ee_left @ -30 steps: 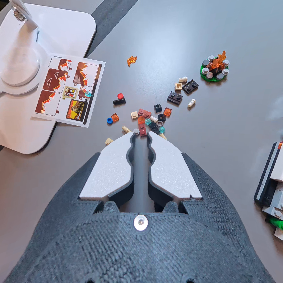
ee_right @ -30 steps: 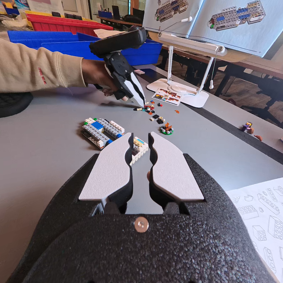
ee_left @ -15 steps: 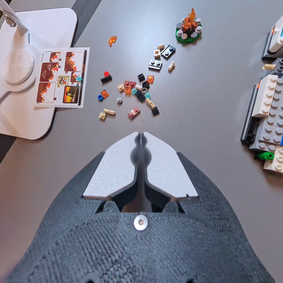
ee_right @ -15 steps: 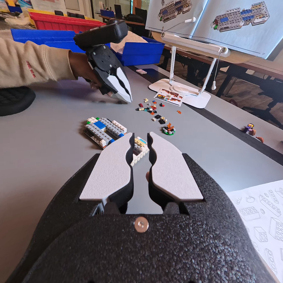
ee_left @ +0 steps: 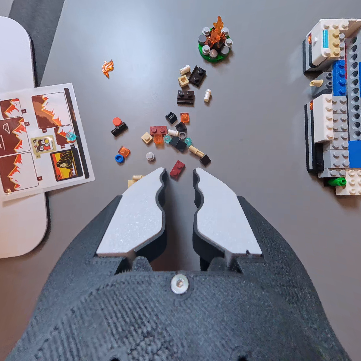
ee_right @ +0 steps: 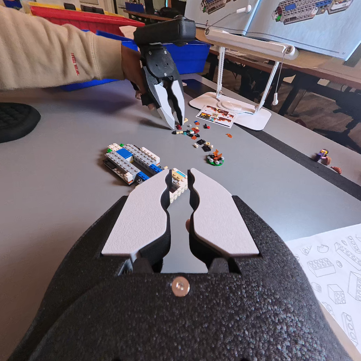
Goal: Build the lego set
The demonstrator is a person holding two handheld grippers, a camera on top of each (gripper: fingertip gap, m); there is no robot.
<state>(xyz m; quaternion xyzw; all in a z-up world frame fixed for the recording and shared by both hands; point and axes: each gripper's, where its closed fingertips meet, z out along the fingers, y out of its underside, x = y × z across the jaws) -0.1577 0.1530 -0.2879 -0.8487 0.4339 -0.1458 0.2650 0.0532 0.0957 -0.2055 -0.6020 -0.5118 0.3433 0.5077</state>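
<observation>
My left gripper (ee_left: 179, 171) is open, its tips low over the grey table (ee_left: 254, 195). A dark red two-stud plate (ee_left: 177, 169) lies flat between the tips, and neither pad presses on it. It sits at the near edge of a pile of small loose pieces (ee_left: 172, 136). The right wrist view shows the same gripper (ee_right: 176, 125), held by a hand, with the plate (ee_right: 178, 127) at its tips. My right gripper (ee_right: 179, 170) is shut on the white and tan end of a grey, white and blue brick model (ee_right: 127, 158), which rests on the table. The model is also at the right of the left wrist view (ee_left: 340, 121).
A small campfire build on a green round plate (ee_left: 214, 43) stands beyond the pile. A sticker sheet (ee_left: 43, 136) lies on a white stand base (ee_left: 17, 214) at the left. A printed sheet (ee_right: 332, 273), a minifigure (ee_right: 322, 155) and blue bins (ee_right: 187, 56) are farther off. Across from one pair of fingers to the other is roughly 25 cm.
My left gripper shut at the pile and drew back with nothing between its pads. It has since opened and moved forward around the dark red plate, which now lies nearer. The right gripper stayed on the model.
</observation>
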